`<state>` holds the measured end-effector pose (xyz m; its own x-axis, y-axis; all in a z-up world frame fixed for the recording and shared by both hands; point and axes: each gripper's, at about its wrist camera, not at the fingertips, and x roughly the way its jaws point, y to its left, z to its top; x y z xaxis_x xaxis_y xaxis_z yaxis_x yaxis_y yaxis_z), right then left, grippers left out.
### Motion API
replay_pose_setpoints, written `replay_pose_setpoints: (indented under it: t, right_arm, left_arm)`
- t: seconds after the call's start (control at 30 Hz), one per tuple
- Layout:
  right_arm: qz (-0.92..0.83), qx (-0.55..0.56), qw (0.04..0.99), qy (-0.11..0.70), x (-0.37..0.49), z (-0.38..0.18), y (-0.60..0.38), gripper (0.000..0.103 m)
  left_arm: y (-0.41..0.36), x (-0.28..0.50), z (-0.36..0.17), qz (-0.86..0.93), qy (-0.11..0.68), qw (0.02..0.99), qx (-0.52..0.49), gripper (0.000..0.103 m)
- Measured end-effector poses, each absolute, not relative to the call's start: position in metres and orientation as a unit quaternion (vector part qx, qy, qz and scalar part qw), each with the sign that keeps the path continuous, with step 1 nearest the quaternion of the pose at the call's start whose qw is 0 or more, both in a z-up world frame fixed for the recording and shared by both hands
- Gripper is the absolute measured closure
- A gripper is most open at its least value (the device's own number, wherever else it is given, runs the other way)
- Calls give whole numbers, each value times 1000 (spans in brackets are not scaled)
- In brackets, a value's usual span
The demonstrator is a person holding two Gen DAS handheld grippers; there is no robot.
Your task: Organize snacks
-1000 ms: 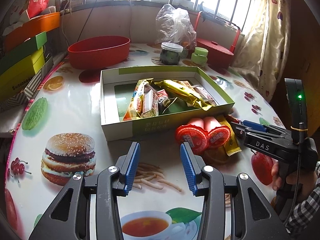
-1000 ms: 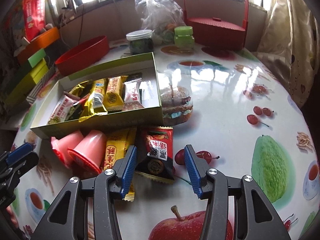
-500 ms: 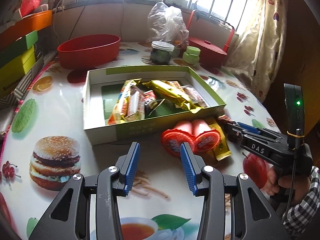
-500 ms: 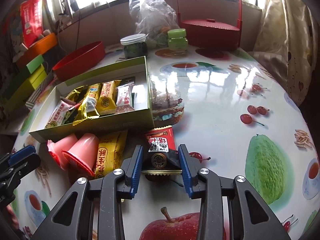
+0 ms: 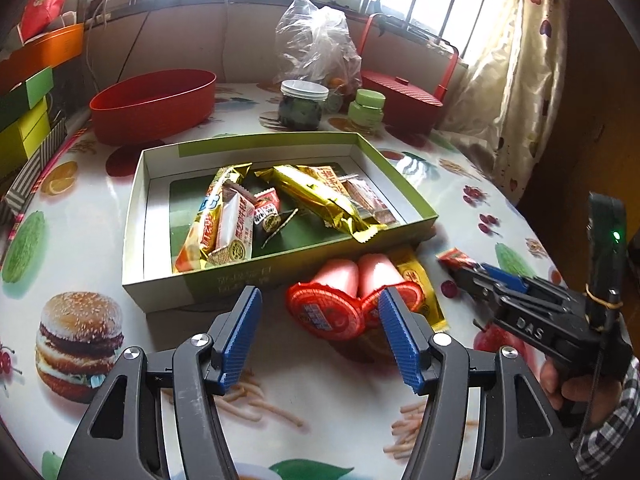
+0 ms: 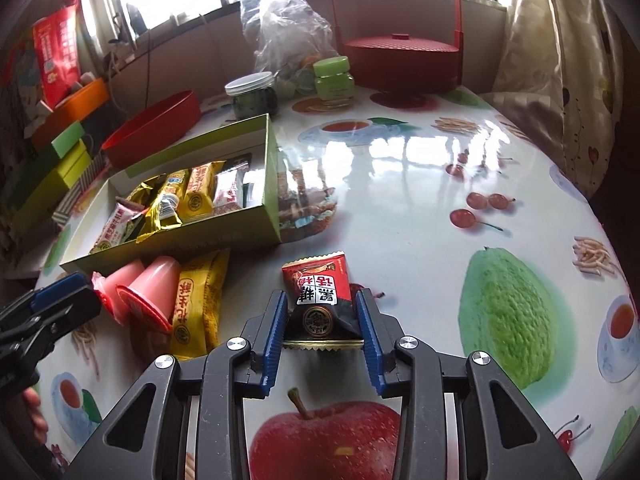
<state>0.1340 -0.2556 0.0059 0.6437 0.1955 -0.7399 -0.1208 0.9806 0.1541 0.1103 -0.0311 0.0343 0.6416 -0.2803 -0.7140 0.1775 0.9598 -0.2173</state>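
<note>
Red-black sachet [image 6: 320, 300] lengthwise in clenched right gripper [image 6: 322, 326], apparently pointing away.

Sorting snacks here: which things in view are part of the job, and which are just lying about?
Part of the job:
green box
red packet in the right gripper
pink jelly cups
yellow packet
left gripper, jaws opening, empty

Lying about:
red bowl
dark jar
green jar
plastic bag
red basket

My two handheld grippers: black frames, blue ribbed pads.

On my left gripper [image 5: 320, 336] and right gripper [image 6: 322, 330] I see silver screws; at three o'clock, white "DAS" lettering, a green light, a checked sleeve [image 5: 608, 428].
</note>
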Motion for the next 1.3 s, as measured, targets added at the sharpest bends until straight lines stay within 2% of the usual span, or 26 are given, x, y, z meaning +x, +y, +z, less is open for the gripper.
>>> replay_pose_setpoints:
  t: [1.03,1.3]
  right_arm:
    - [85,49,906,412,130,5,-259,69]
    - [84,47,906,412,129,4,-259,69]
  left_arm:
    - [-38,130,11,-122,430,892,-68,41]
    - [-42,129,11,-129,429,892,-60,55]
